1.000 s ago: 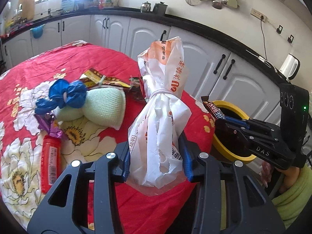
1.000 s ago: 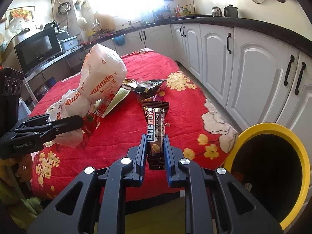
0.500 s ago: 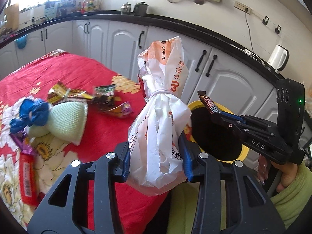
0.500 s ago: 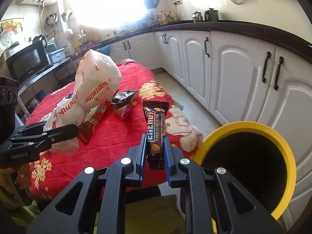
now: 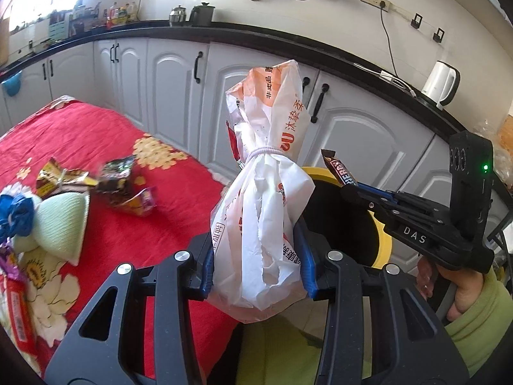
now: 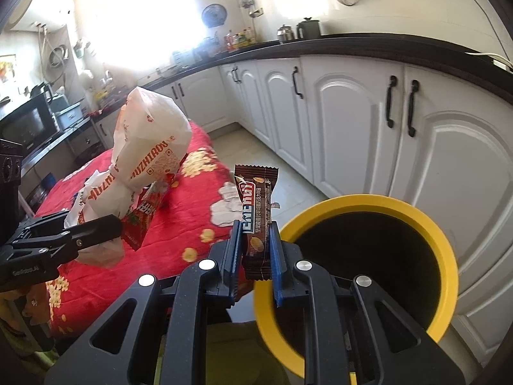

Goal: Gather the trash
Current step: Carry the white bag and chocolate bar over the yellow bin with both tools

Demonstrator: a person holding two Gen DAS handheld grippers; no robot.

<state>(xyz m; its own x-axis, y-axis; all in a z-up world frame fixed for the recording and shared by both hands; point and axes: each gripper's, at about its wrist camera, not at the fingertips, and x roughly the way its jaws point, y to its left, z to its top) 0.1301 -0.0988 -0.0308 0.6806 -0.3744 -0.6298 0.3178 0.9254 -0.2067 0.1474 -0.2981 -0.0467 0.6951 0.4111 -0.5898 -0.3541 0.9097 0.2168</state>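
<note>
My left gripper point(image 5: 258, 261) is shut on a tied white and orange plastic bag point(image 5: 266, 186), which stands upright between the blue pads off the edge of the red table point(image 5: 80, 134). My right gripper point(image 6: 255, 250) is shut on a brown candy bar wrapper point(image 6: 256, 215), held upright beside the rim of the yellow trash bin point(image 6: 445, 256). In the left wrist view the right gripper point(image 5: 348, 187) holds the wrapper point(image 5: 338, 170) over the bin point(image 5: 386, 243). The right wrist view shows the left gripper point(image 6: 112, 227) with the bag point(image 6: 150, 150) over the table edge.
On the red flowered tablecloth lie several wrappers point(image 5: 128, 179), a pale green pouch point(image 5: 61, 218) and a blue bag point(image 5: 14, 211). White cabinets point(image 6: 352, 122) under a black counter stand behind the bin. A hand in a green sleeve point(image 5: 481, 314) grips the right tool.
Both grippers have swung away from the table towards the yellow bin, each keeping its hold. The bin now fills more of the right wrist view, and the table has slid off to the left.
</note>
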